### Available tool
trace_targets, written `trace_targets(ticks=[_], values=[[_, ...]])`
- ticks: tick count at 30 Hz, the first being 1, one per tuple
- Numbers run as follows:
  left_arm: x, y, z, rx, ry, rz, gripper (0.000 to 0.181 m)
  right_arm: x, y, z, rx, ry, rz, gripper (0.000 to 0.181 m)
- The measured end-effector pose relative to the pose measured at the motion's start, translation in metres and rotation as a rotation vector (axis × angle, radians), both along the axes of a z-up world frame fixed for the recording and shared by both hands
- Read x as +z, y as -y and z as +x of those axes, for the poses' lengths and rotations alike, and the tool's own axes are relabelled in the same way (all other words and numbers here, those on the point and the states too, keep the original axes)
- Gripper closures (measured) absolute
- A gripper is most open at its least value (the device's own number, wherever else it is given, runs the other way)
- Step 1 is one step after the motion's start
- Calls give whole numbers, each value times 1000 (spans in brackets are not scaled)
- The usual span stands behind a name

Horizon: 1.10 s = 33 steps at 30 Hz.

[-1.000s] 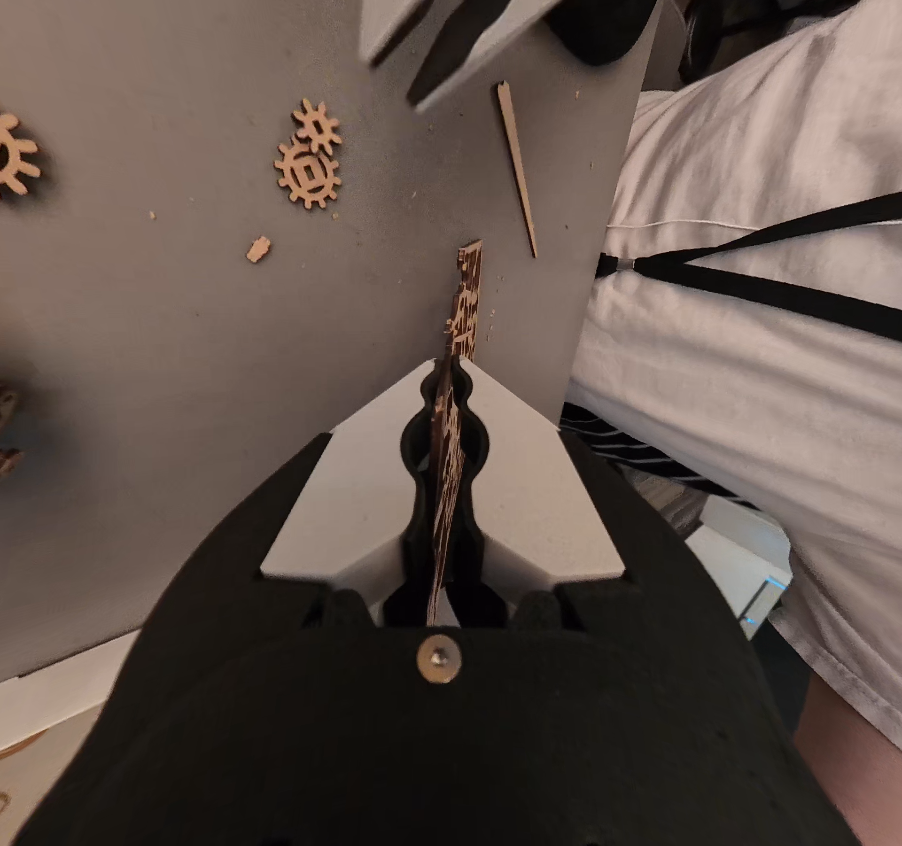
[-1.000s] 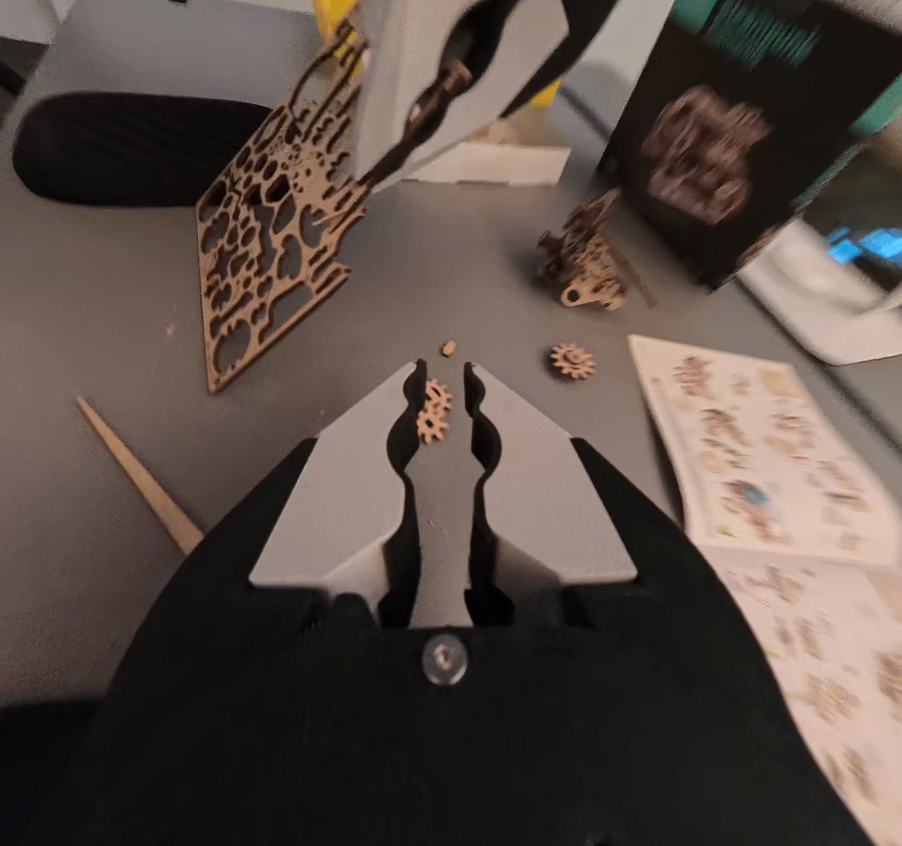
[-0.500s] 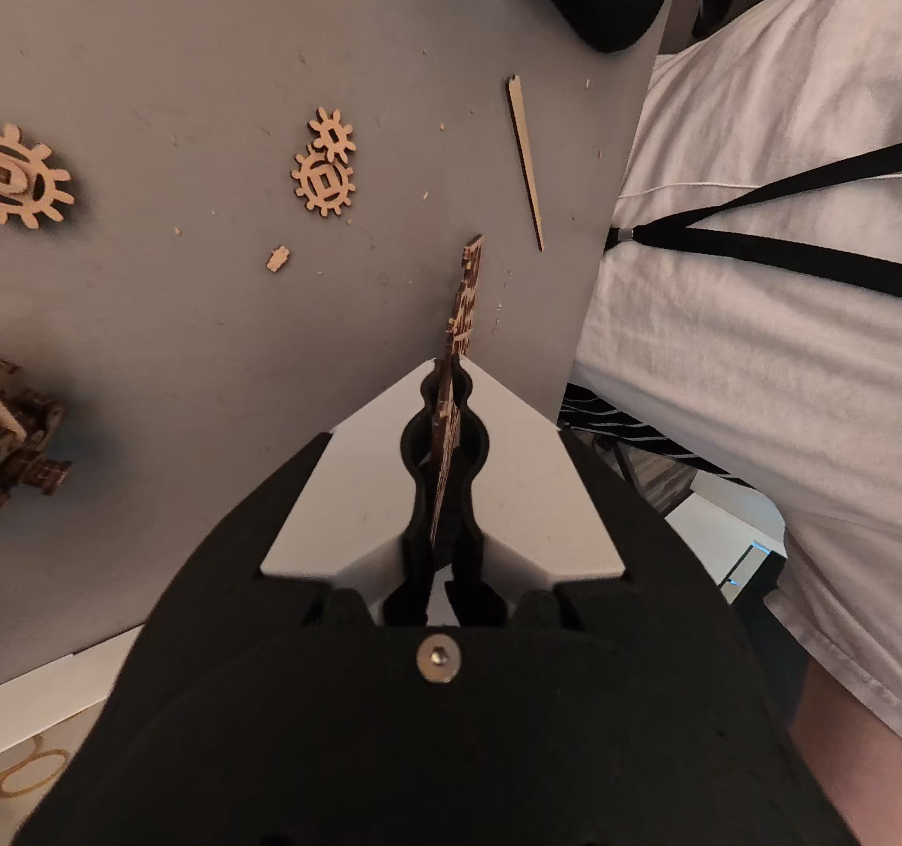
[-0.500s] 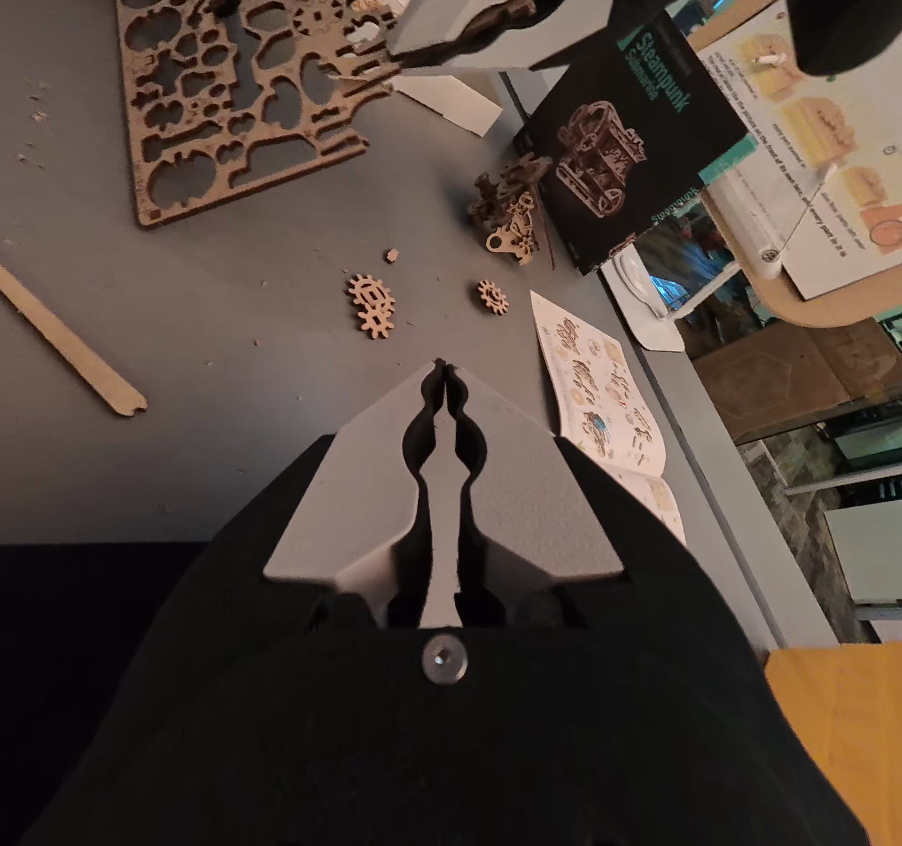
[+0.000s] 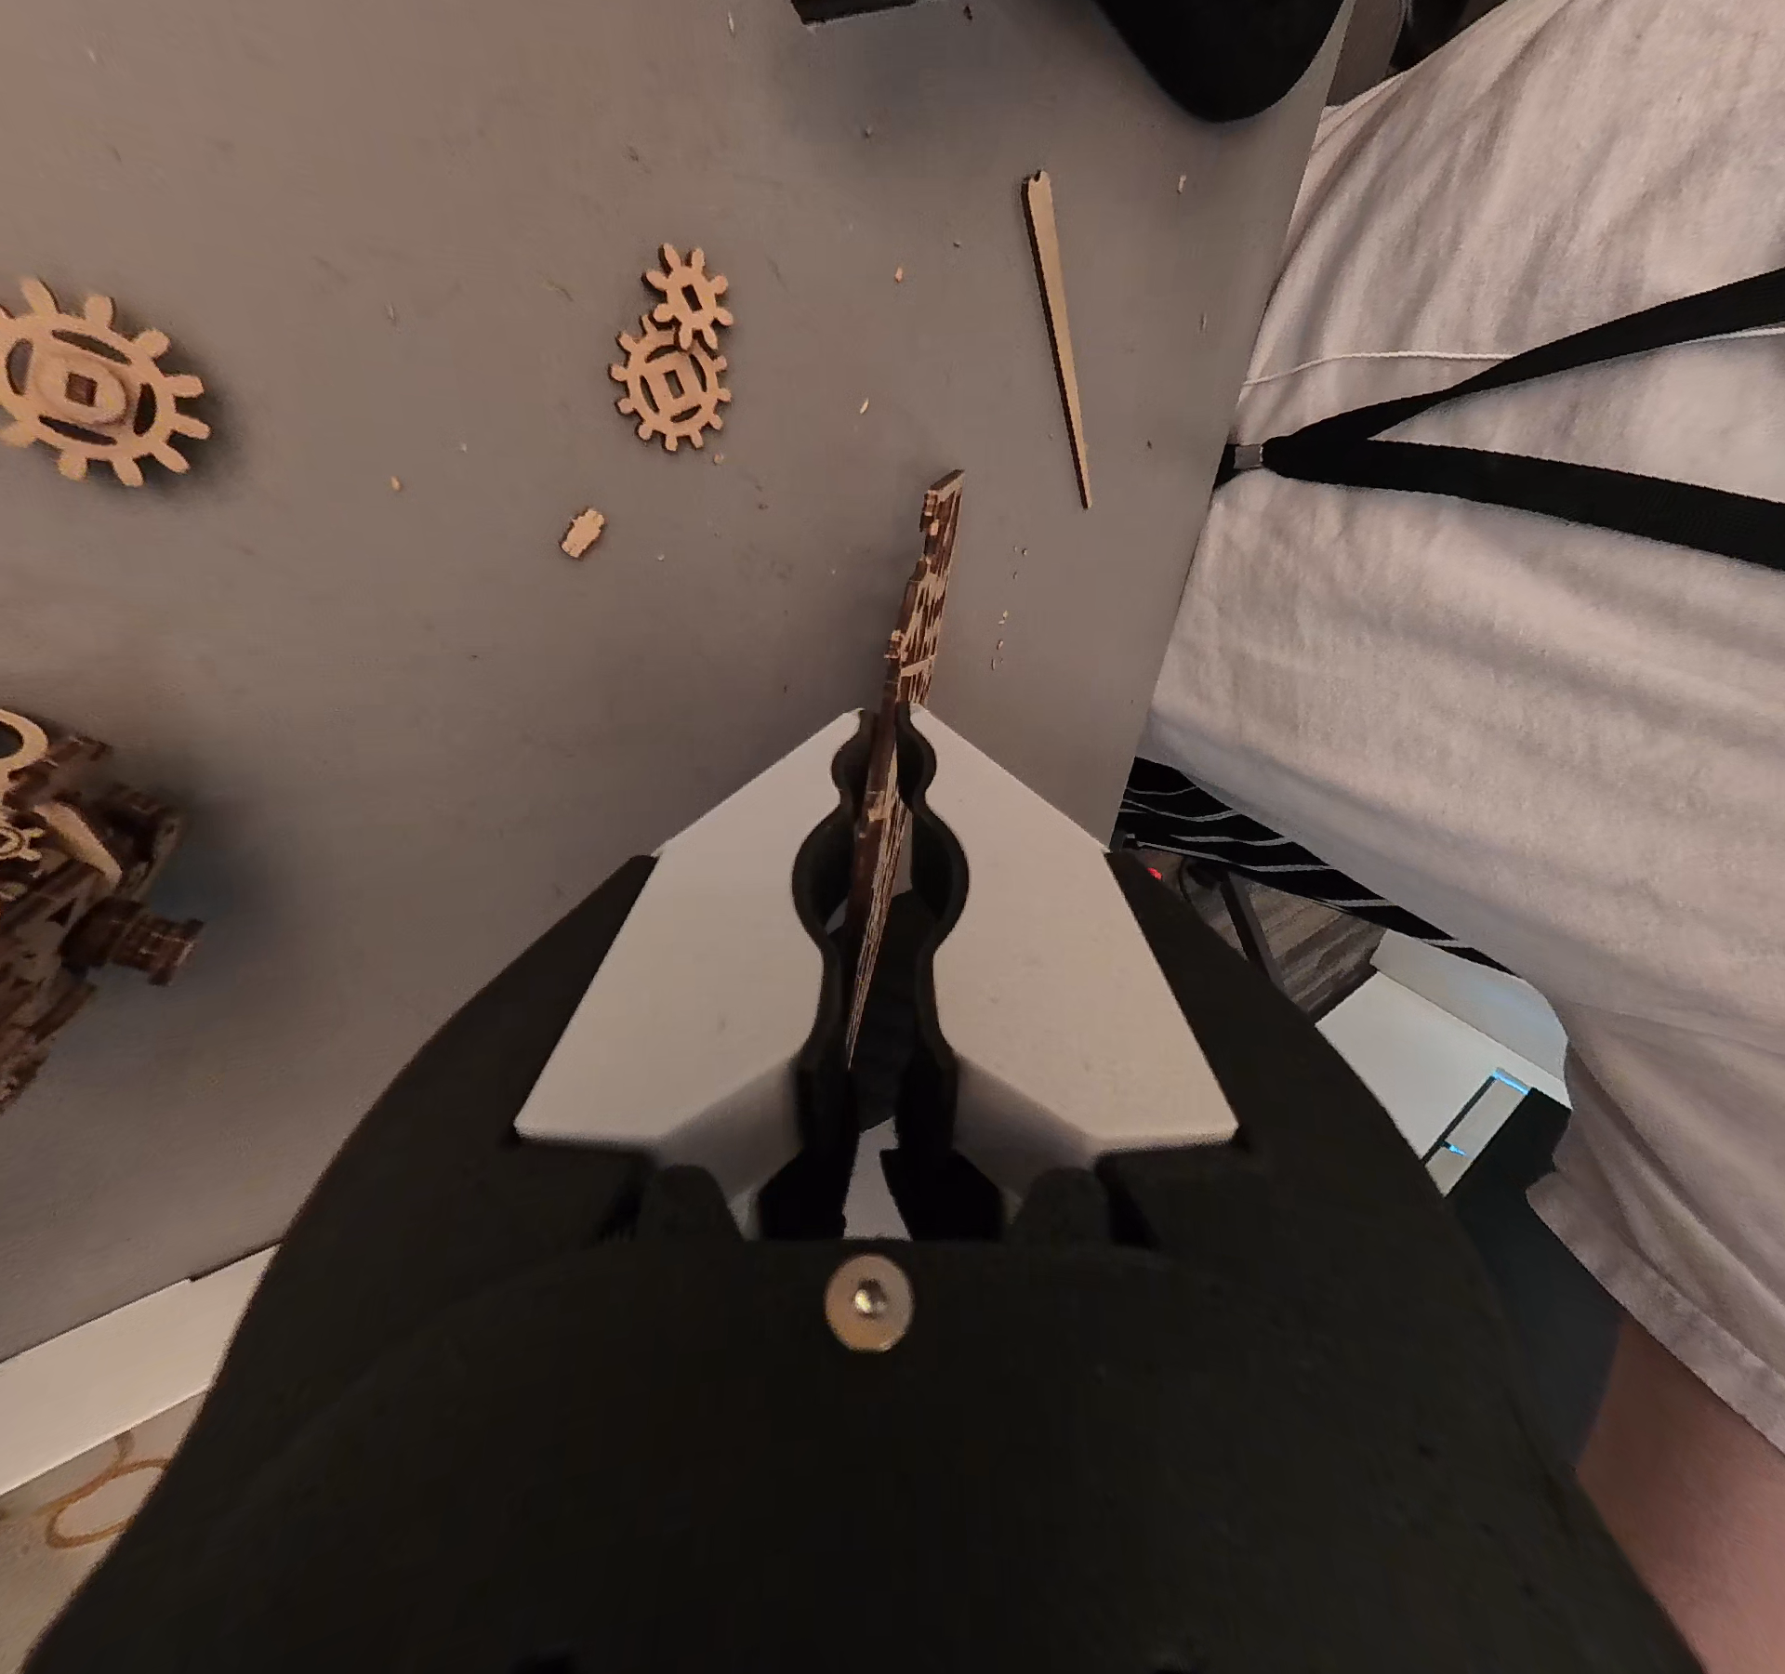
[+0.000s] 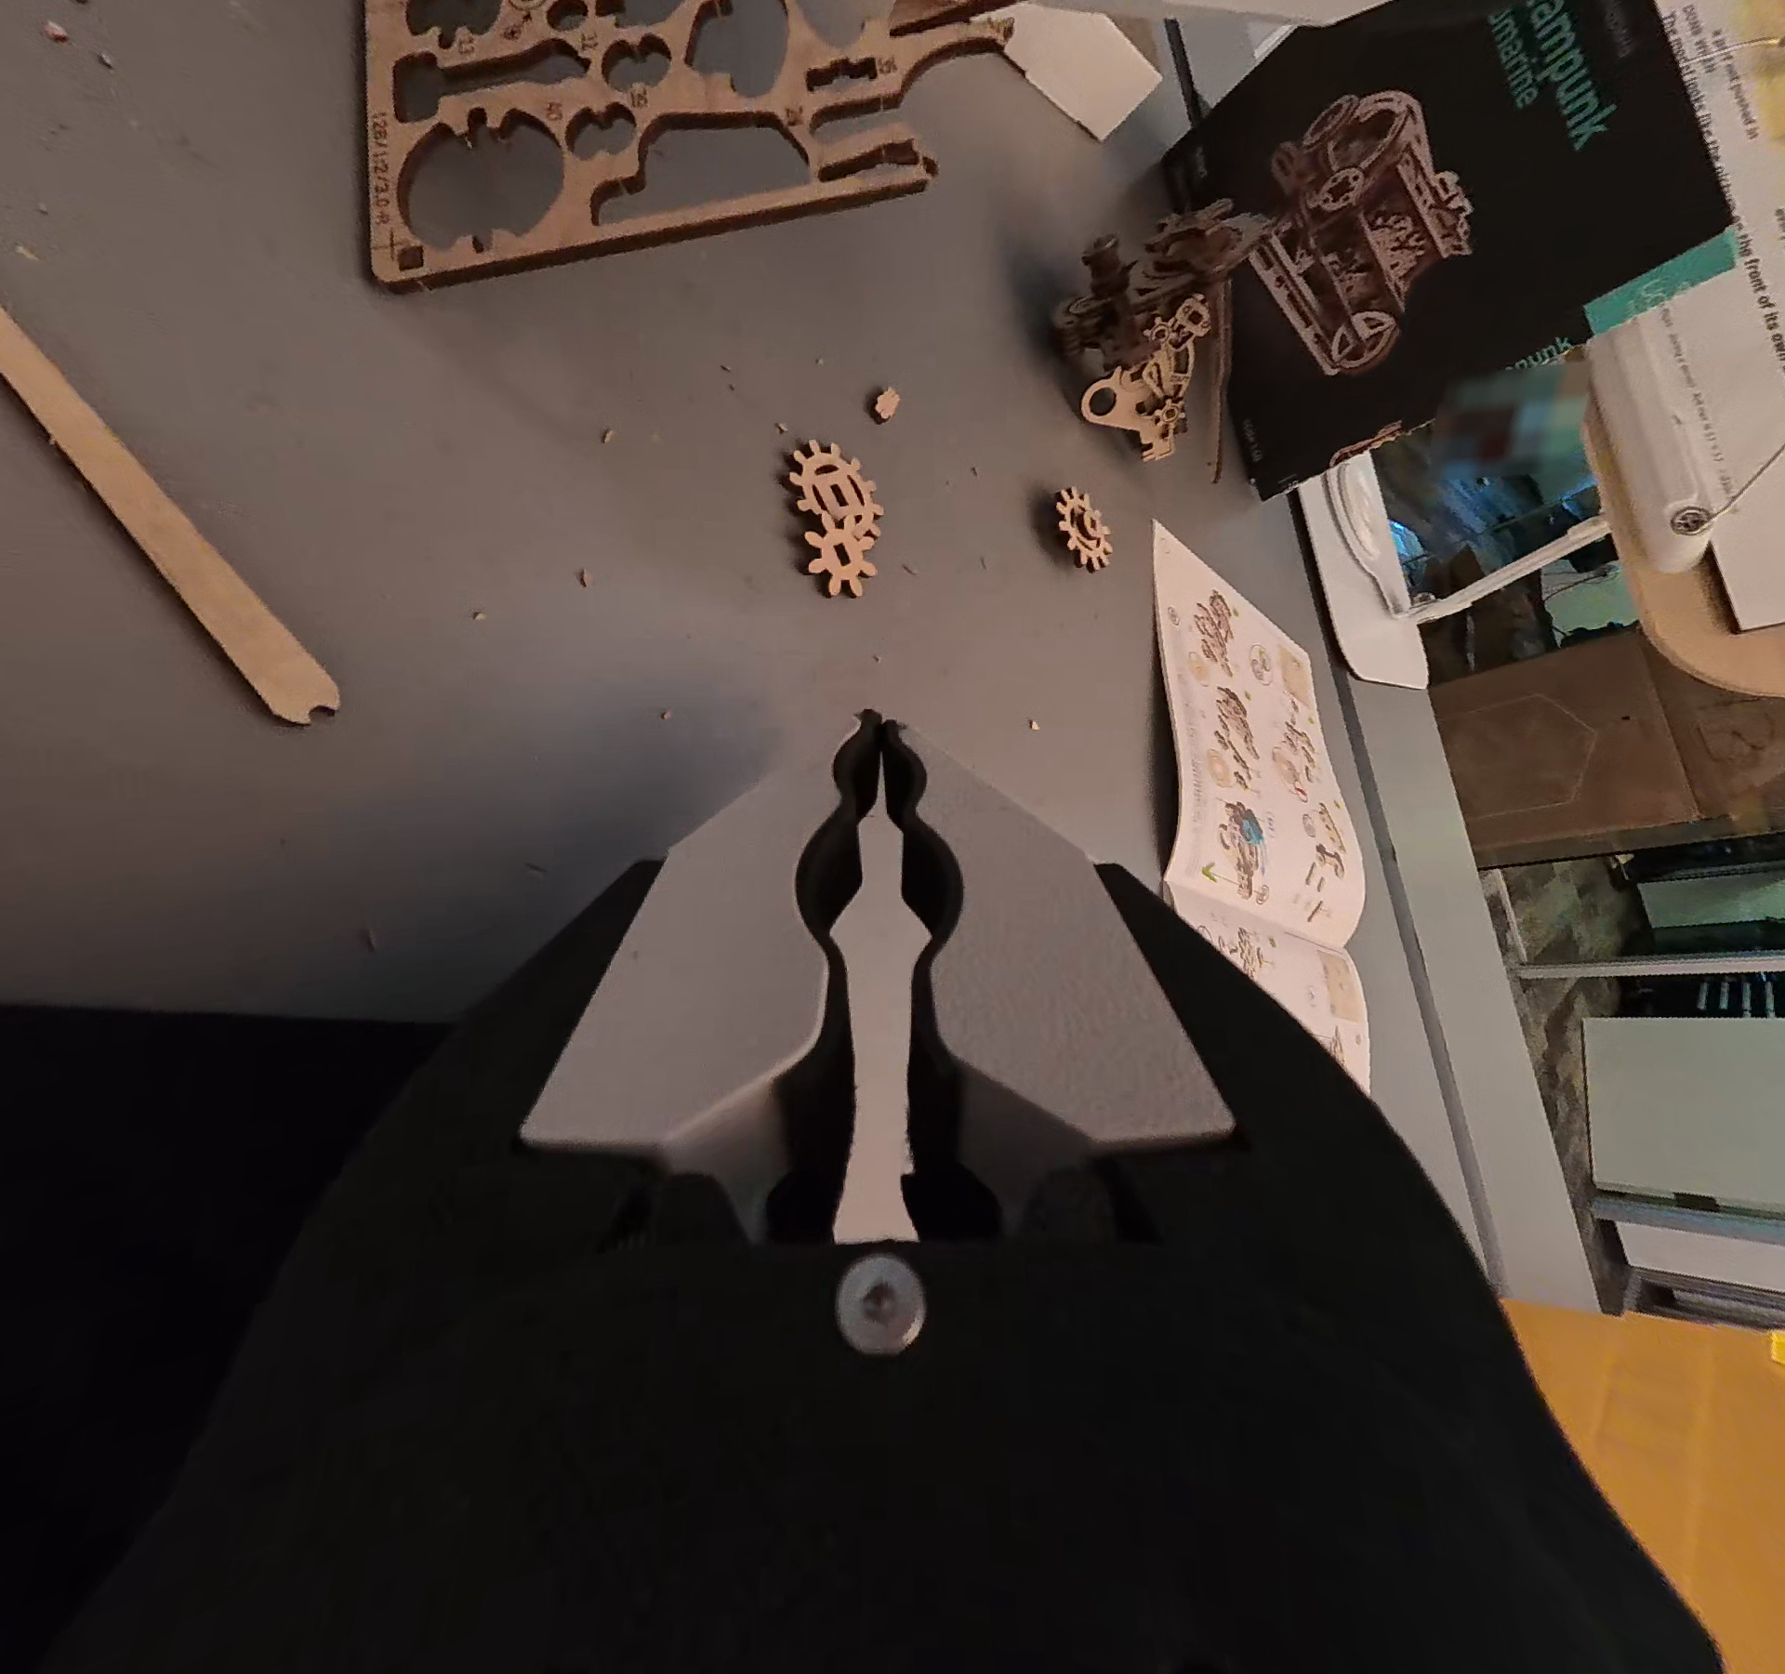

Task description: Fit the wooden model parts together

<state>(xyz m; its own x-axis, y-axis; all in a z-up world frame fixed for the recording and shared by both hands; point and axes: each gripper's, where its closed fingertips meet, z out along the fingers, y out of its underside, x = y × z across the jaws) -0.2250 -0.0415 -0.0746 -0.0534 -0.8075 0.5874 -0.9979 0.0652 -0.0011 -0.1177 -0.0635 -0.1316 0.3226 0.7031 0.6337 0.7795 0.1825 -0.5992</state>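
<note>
- Left gripper (image 5: 881,720) clamps the cut-out wooden sheet (image 6: 628,83) edge-on above the grey table (image 5: 386,710).
- Right gripper (image 6: 877,725), jaws closed and empty, faces paired gears (image 6: 835,517); a half-built model (image 6: 1149,343), stick (image 6: 145,507) and booklet (image 6: 1256,759) lie around.

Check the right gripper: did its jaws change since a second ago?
Yes. The right gripper has closed: its tips now meet with nothing held, short of the paired gears on the table, where earlier a gap showed.
</note>
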Motion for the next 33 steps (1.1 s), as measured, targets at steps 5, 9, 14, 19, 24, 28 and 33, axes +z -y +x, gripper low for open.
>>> trace_targets(ticks=[5, 9, 14, 19, 24, 28, 33], values=[[0, 0, 1, -4, -1, -1, 180, -1, 0, 0, 0, -2, -7, 181], [1, 0, 2, -7, 2, 0, 180, -2, 0, 1, -1, -1, -10, 181], [1, -1, 1, 0, 12, 6, 180, 1, -2, 2, -14, -36, -18, 181], [2, 1, 0, 4, 20, 14, 180, 8, -3, 4, -29, -98, -27, 181], [5, 4, 2, -7, 37, 38, 180, 13, -5, 6, -45, -160, -48, 181], [8, 7, 4, -16, 55, 69, 180, 25, -5, 8, -39, -248, -45, 181], [11, 13, 8, -72, 100, 117, 180, 65, 3, -11, 18, -611, -224, 151]])
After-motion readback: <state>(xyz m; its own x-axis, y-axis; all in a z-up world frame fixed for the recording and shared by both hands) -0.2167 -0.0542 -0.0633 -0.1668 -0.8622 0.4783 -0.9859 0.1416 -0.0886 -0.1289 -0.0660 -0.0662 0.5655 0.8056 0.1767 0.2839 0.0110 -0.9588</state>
